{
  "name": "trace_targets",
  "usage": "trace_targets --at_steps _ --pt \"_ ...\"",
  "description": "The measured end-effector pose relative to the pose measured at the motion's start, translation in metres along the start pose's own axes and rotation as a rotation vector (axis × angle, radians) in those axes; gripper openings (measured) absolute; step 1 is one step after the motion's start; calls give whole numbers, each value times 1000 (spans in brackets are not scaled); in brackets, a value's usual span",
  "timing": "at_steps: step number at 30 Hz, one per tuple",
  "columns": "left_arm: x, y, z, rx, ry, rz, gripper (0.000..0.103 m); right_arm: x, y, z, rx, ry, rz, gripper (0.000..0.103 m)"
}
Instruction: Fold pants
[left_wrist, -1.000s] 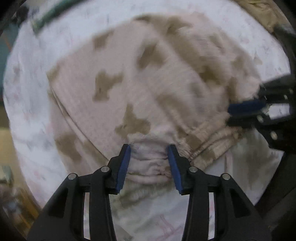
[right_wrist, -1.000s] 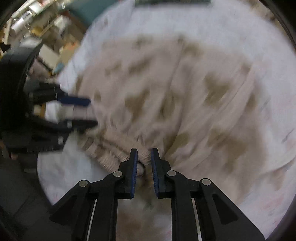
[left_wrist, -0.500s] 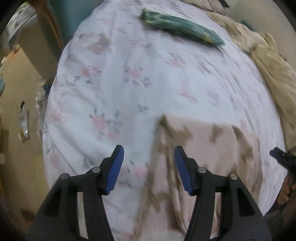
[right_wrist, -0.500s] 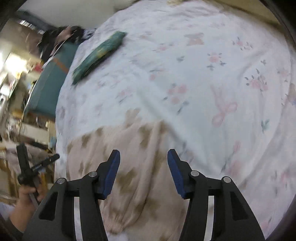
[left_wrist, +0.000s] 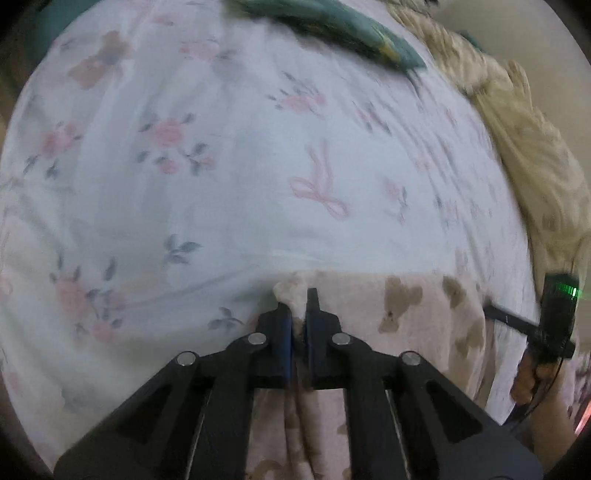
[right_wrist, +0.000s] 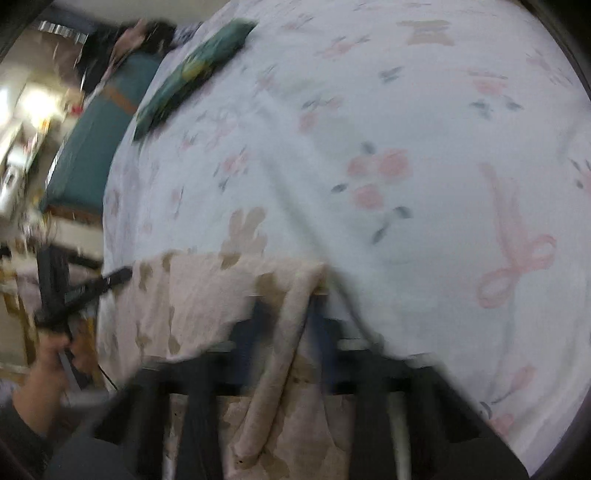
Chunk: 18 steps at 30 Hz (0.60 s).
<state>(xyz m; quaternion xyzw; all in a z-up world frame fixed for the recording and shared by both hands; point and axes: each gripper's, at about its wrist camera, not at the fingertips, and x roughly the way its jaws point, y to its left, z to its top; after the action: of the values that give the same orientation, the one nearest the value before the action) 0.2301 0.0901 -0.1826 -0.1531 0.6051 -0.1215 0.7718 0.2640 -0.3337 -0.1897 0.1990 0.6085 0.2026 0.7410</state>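
The pants (left_wrist: 413, 314) are pale pink with brown bear shapes and lie on a floral bed sheet (left_wrist: 221, 166). In the left wrist view my left gripper (left_wrist: 299, 314) is shut on the far left corner of the pants. In the right wrist view, which is blurred, my right gripper (right_wrist: 288, 314) has its jaws close around a bunched fold at the far right corner of the pants (right_wrist: 207, 295). The right gripper also shows at the right edge of the left wrist view (left_wrist: 550, 325), and the left gripper at the left of the right wrist view (right_wrist: 74, 295).
A folded dark green cloth (left_wrist: 332, 26) lies at the far side of the bed; it also shows in the right wrist view (right_wrist: 192, 70). A beige blanket (left_wrist: 524, 140) lies along the right side. A teal piece of furniture (right_wrist: 96, 136) stands beyond the bed's left edge.
Both grippers were open half a second ago above the far edge of the pants. Both have come down and closed on the two far corners.
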Motion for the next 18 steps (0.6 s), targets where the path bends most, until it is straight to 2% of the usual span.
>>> trace_targets --at_steps 1,2,6,9,11,13,15,17,18 --pt "-2 -6 1 38 -10 5 3 0 3 0 -23 -1 -6 2" --pt "-9 -14 2 90 -34 43 3 -4 9 1 -62 -13 -18 1" --pt "-21 -10 10 83 -89 57 3 -28 15 13 -116 -144 -90 1" --pt "-18 -20 14 115 -116 120 5 -20 20 19 -138 -184 -106 1" --pt "-19 -18 14 86 -142 167 19 -11 19 22 -146 -155 -141 3" --pt "-25 -18 12 89 -171 227 27 -9 16 22 -124 -125 -161 13" --pt "-37 -19 2 130 -196 254 30 -21 18 17 -129 -118 -197 24" --pt "-41 -28 -8 163 -157 233 47 -33 18 6 -95 -82 -195 38" --pt "-42 -31 -15 160 -121 216 49 -35 18 0 -74 -66 -172 41"
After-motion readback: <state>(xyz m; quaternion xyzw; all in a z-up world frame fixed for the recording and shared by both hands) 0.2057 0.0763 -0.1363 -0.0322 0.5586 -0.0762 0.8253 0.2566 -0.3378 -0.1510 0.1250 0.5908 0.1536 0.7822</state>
